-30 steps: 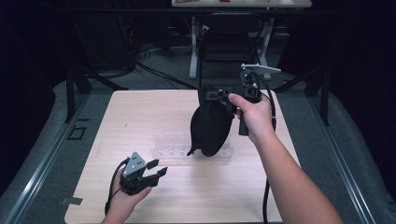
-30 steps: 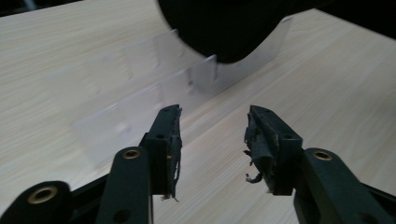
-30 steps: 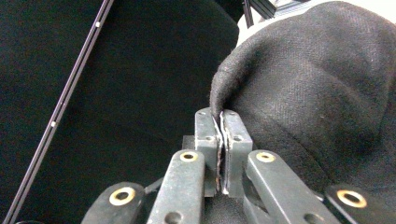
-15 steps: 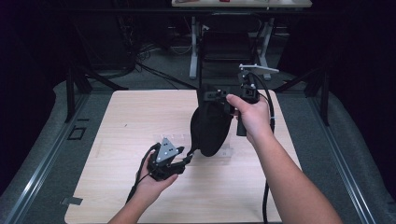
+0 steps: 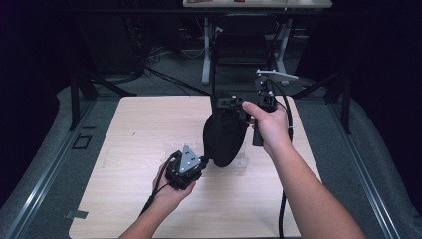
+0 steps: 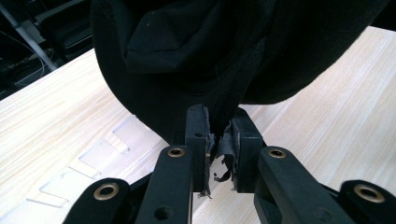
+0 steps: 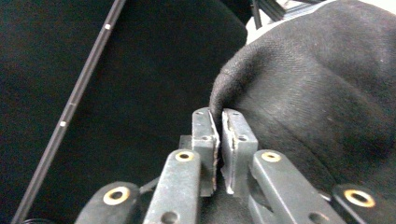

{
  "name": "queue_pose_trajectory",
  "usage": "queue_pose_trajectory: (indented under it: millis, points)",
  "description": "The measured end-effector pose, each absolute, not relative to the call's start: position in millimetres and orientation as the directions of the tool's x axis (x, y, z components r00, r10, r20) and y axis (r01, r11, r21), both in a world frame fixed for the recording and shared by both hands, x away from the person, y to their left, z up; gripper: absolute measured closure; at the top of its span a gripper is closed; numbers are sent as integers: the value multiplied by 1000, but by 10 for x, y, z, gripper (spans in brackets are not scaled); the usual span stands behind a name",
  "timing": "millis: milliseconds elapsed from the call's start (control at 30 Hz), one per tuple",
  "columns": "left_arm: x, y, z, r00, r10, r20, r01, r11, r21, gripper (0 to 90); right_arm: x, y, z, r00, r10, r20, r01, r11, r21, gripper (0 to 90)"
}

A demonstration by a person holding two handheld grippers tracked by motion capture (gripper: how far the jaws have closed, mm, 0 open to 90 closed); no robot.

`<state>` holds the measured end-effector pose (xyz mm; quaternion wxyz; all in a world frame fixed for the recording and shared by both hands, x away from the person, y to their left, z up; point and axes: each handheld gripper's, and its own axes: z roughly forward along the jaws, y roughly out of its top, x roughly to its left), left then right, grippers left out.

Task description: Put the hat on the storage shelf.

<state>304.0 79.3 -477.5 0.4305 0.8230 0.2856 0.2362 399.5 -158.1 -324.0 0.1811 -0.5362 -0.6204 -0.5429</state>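
A black cloth item (image 5: pixel 224 139) hangs above the middle of the wooden table (image 5: pixel 149 119). My right gripper (image 5: pixel 226 107) is shut on its top edge and holds it up; in the right gripper view the jaws (image 7: pixel 219 114) pinch a fold of the dark fabric (image 7: pixel 317 93). My left gripper (image 5: pixel 201 162) sits at the cloth's lower left edge. In the left gripper view its jaws (image 6: pixel 218 116) are shut on the bottom hem of the cloth (image 6: pixel 224 51).
A clear plastic tray (image 5: pixel 171 149) lies flat on the table under and left of the cloth, also seen as the clear tray (image 6: pixel 93 158). Beyond the far edge stand a dark chair (image 5: pixel 244 50) and desk legs. Cables trail from both grippers.
My left gripper travelled from the table's front left to the right and forward, up to the cloth's lower edge, and closed on it. The right gripper stayed almost still, holding the cloth.
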Motion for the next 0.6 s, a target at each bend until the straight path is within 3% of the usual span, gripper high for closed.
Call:
queue_pose_trajectory:
  millis: [333, 600]
  points:
    - [3027, 821, -4794, 723, 671, 168, 245, -475, 845, 824, 3894, -1725, -3196, -407, 498, 766, 798, -214, 563, 622]
    - [3021, 866, -4808, 719, 673, 174, 247, -481, 841, 837, 3810, -1866, -3190, -428, 528, 734, 775, -203, 598, 561]
